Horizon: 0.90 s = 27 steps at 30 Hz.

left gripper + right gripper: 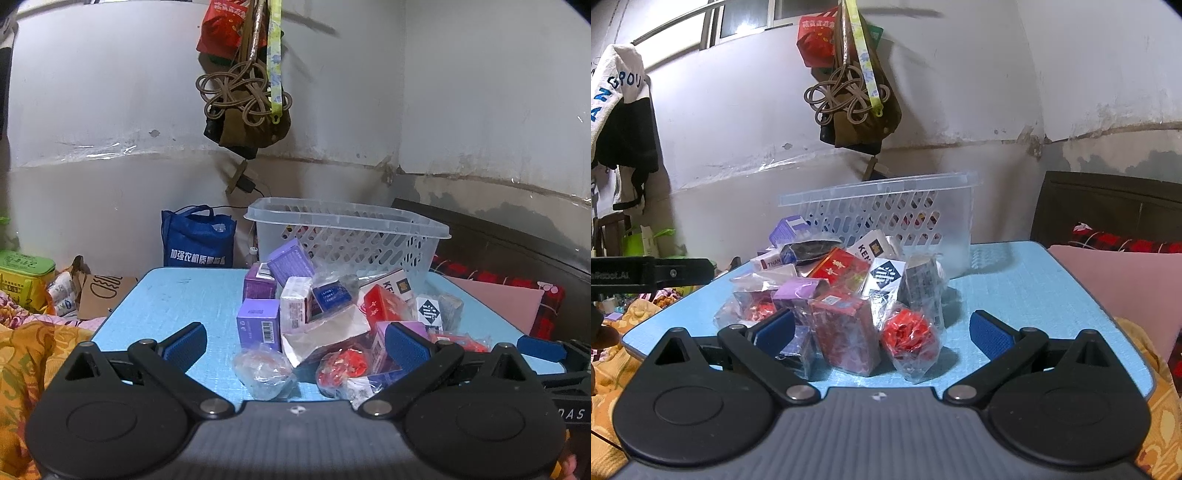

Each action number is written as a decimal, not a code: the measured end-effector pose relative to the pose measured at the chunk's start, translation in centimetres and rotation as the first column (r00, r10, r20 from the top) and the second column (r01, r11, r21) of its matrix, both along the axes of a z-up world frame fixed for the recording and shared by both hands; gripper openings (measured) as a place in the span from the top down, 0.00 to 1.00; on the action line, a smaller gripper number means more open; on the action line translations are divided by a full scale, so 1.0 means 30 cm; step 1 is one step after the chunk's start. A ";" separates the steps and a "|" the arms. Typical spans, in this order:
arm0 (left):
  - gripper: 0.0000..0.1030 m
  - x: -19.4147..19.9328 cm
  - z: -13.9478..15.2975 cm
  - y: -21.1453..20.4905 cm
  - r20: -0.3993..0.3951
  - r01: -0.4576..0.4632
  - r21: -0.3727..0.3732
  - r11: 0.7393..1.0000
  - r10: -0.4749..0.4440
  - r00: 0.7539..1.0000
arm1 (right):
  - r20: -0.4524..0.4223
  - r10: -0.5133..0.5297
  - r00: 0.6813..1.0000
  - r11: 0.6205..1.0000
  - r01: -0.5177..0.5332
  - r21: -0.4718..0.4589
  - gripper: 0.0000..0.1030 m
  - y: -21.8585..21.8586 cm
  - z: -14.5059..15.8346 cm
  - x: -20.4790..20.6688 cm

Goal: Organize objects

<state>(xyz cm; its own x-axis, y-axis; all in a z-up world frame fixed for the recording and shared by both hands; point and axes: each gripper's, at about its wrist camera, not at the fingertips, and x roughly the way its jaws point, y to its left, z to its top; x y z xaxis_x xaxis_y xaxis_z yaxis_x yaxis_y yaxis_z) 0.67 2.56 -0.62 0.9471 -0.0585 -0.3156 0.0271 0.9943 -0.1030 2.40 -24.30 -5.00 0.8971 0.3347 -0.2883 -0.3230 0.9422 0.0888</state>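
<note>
Two grippers are held spread and empty at the near edge of the blue table: the left gripper is aimed at the left side of the heap, over a clear wrapped packet and a purple box; the right gripper frames a dark red foil-wrapped box and a red bagged item close to its fingers; beyond, the pile of small boxes is stacked loosely toward the far edge, touching the white slotted basket, which is judged to be the destination; nothing is yet pinched; slippage is likely on crinkled wrap, and a pull on one box could topple neighbours off the near edge.
</note>
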 end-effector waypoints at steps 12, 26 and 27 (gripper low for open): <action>0.00 -0.002 -0.006 0.013 0.000 0.000 -0.016 1.000 0.000 1.000 | 0.007 0.011 1.000 1.000 -0.011 0.006 0.00 -0.003 -0.001 -0.004; 0.00 -0.012 -0.016 0.030 0.005 -0.009 -0.011 1.000 0.009 1.000 | 0.007 -0.001 1.000 1.000 0.001 0.011 0.00 -0.016 0.002 -0.002; 0.01 -0.012 -0.019 0.040 0.006 -0.012 -0.016 1.000 0.012 1.000 | 0.006 0.004 1.000 1.000 -0.004 0.006 0.00 -0.020 -0.001 -0.001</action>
